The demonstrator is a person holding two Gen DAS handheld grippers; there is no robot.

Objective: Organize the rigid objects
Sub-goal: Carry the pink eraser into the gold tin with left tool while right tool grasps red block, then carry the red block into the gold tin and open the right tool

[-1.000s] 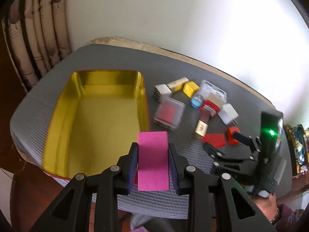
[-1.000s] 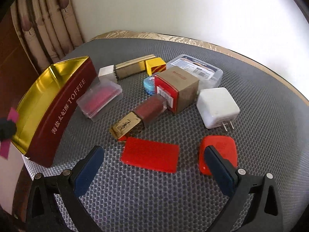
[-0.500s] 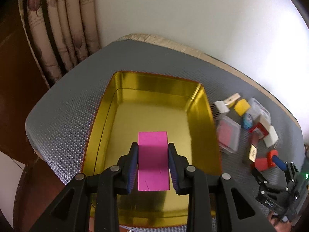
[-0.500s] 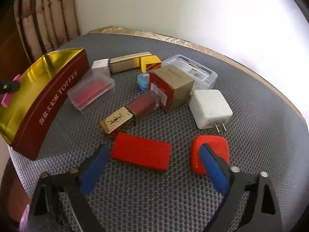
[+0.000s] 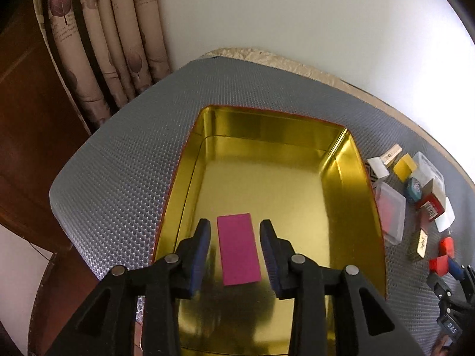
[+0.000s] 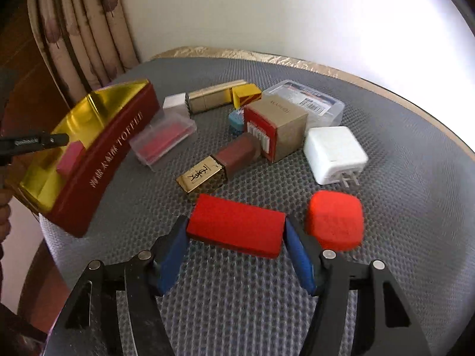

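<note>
A pink block [image 5: 239, 249] lies flat on the floor of the gold-lined toffee tin [image 5: 368, 195]. My left gripper [image 5: 236, 228] straddles it, jaws opening, with a gap on each side between pad and block. In the right wrist view a red rectangular block [image 6: 237, 225] rests on the grey mat [image 6: 415, 207]. The jaws of my right gripper [image 6: 234, 234] are closing, and its blue pads touch both ends of this block. The tin [image 6: 112, 154] stands at the left there, with the pink block [image 6: 69, 157] inside it.
A rounded red block [image 6: 334, 219] sits just right of the right gripper. Behind are a white charger [image 6: 332, 151], a lipstick box [image 6: 219, 166], a brown cube box [image 6: 279, 124], two clear cases [image 6: 163, 136], a yellow block [image 6: 246, 93] and a gold tube [image 6: 213, 98]. Curtains hang at the far left.
The left gripper carried the pink block over the tin, lowered it and let go; it now lies on the tin floor. The right jaws came in from wide open onto the red block's ends.
</note>
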